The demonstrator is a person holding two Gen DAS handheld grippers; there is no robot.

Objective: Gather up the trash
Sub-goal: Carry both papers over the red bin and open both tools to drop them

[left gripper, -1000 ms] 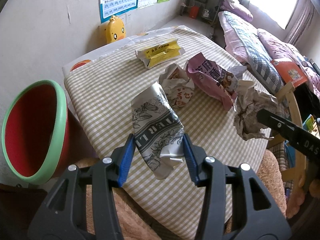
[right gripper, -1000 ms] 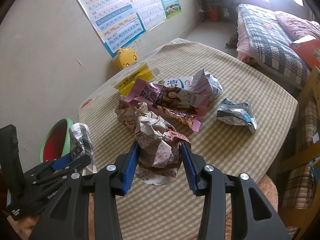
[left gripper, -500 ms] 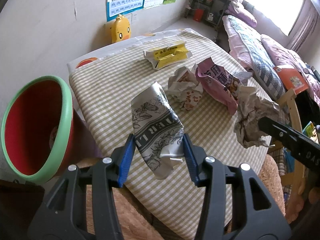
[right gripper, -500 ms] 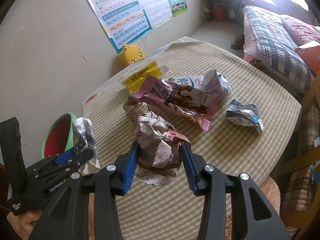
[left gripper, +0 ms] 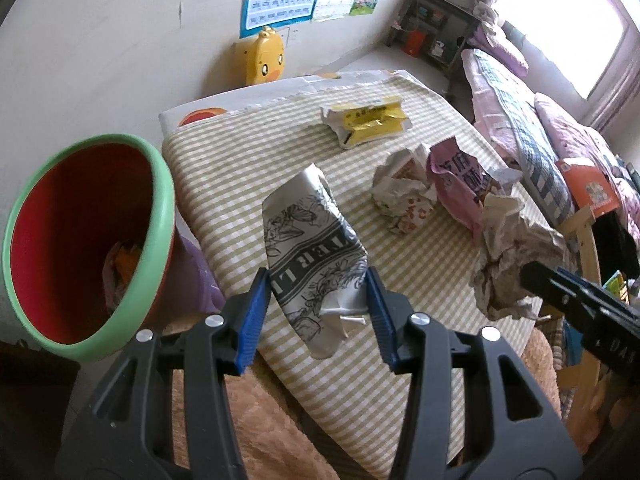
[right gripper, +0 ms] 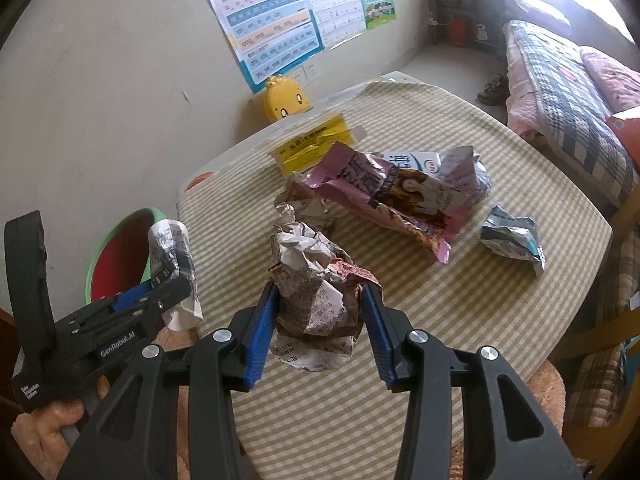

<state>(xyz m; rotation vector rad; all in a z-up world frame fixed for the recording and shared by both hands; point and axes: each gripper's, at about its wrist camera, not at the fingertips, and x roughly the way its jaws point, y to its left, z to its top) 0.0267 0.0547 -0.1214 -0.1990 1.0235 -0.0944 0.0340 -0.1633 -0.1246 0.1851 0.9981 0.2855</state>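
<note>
My left gripper [left gripper: 316, 312] is shut on a crumpled silver wrapper with black print [left gripper: 312, 248], held above the near left edge of the checked table [left gripper: 224, 176]. Left of it gapes a red bin with a green rim [left gripper: 84, 240], with some trash at its bottom. My right gripper [right gripper: 320, 320] is shut on a crumpled ball of printed paper [right gripper: 316, 276] over the table's near side. In the right wrist view the left gripper [right gripper: 132, 312] with its wrapper [right gripper: 172, 256] hangs in front of the bin [right gripper: 116, 256].
On the table lie a yellow packet [left gripper: 368, 118], a pink snack bag [right gripper: 384, 196], a crumpled white paper [left gripper: 400, 196], a milk carton [right gripper: 416, 160] and a silver-blue wrapper [right gripper: 512, 236]. A yellow duck toy [left gripper: 266, 56] stands by the wall. A bed [left gripper: 520, 120] lies at right.
Both grippers have drifted left with their loads. The bin now shows more of its inside and sits closer to the left gripper. Both grips are unchanged.
</note>
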